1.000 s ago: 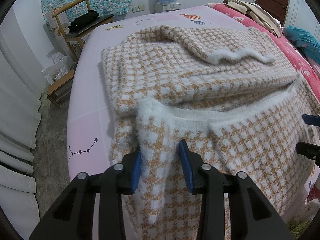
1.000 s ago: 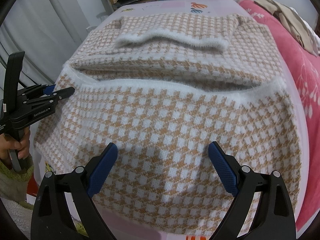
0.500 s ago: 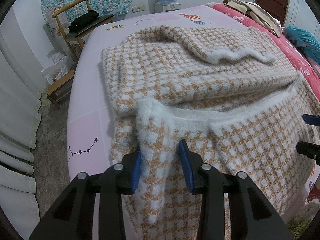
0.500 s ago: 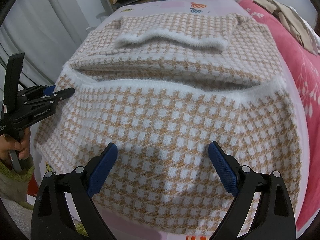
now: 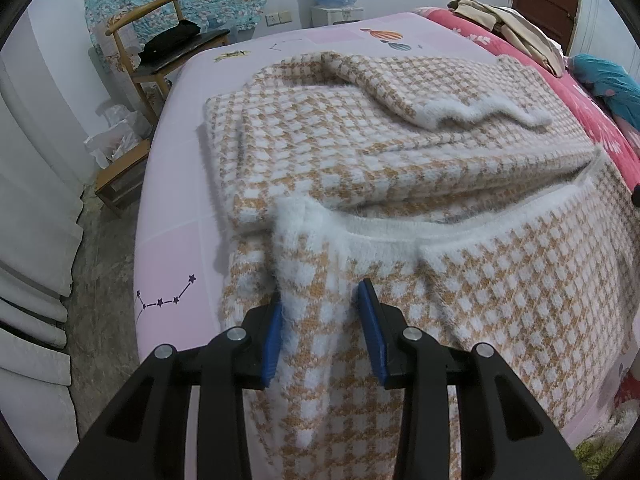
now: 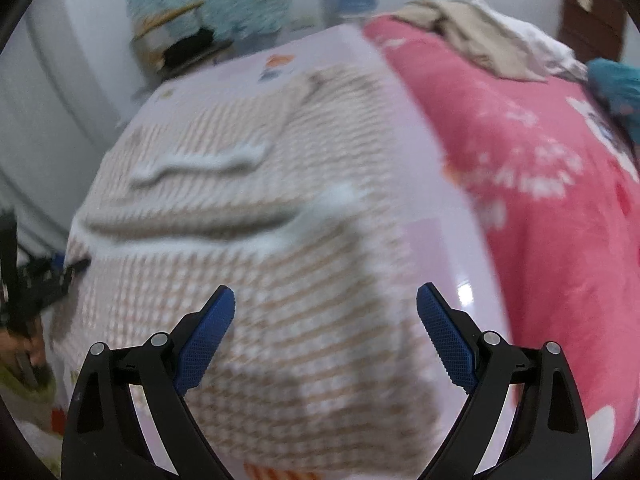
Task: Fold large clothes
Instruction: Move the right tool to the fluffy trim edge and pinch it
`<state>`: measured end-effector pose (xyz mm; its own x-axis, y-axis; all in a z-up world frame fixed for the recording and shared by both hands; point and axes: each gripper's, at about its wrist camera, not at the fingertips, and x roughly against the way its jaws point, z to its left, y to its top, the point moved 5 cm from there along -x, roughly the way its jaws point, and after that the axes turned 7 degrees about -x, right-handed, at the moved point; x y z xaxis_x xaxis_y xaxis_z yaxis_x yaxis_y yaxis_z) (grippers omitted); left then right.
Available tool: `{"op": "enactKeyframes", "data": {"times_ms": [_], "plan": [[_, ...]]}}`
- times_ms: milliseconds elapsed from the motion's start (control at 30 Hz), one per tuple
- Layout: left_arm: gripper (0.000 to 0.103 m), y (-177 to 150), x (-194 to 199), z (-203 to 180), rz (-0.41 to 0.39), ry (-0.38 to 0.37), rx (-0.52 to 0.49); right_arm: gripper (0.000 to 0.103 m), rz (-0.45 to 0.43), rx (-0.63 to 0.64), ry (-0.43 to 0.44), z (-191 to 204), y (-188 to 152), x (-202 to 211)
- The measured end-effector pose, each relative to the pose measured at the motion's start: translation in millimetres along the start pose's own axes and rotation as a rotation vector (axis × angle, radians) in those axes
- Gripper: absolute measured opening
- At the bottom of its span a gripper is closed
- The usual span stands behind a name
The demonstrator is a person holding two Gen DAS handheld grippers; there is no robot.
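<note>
Checked sweater [image 5: 400, 168] is lying half-folded on the bed [image 5: 176, 240]; left tongs [image 5: 320, 334] are pinching its near fuzzy hem, probably anchoring that corner. Right view, blurred: right tongs [image 6: 326, 330] are hanging released above the sweater's other side.

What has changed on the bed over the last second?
The right gripper swung toward the sweater's right side, so its view now takes in the pink blanket; it is open and empty. Unchanged: the left gripper clamps the sweater's near-left hem, and the sweater lies as before.
</note>
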<state>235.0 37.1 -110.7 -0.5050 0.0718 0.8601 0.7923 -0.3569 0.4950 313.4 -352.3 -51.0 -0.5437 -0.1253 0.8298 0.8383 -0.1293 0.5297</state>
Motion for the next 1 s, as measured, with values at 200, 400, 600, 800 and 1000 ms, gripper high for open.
{"op": "enactKeyframes", "data": {"times_ms": [200, 400, 600, 800, 1000], "plan": [[0.035, -0.2, 0.1, 0.0, 0.000, 0.000, 0.001, 0.084, -0.027, -0.044, 0.054, -14.8, 19.9, 3.2], [0.035, -0.3, 0.3, -0.4, -0.001, 0.003, -0.001, 0.072, 0.010, 0.010, 0.076, -11.0, 26.4, -18.3], [0.035, -0.4, 0.6, -0.3, 0.000, 0.002, -0.001, 0.061, 0.035, 0.040, 0.075, -6.2, 26.3, -33.9], [0.035, -0.4, 0.1, 0.2, -0.001, 0.002, 0.000, 0.049, 0.068, -0.007, 0.123, -13.8, 10.2, -31.3], [0.035, -0.2, -0.1, 0.6, 0.000, 0.000, 0.000, 0.041, 0.083, -0.027, 0.137, -24.5, -0.9, -22.5]]}}
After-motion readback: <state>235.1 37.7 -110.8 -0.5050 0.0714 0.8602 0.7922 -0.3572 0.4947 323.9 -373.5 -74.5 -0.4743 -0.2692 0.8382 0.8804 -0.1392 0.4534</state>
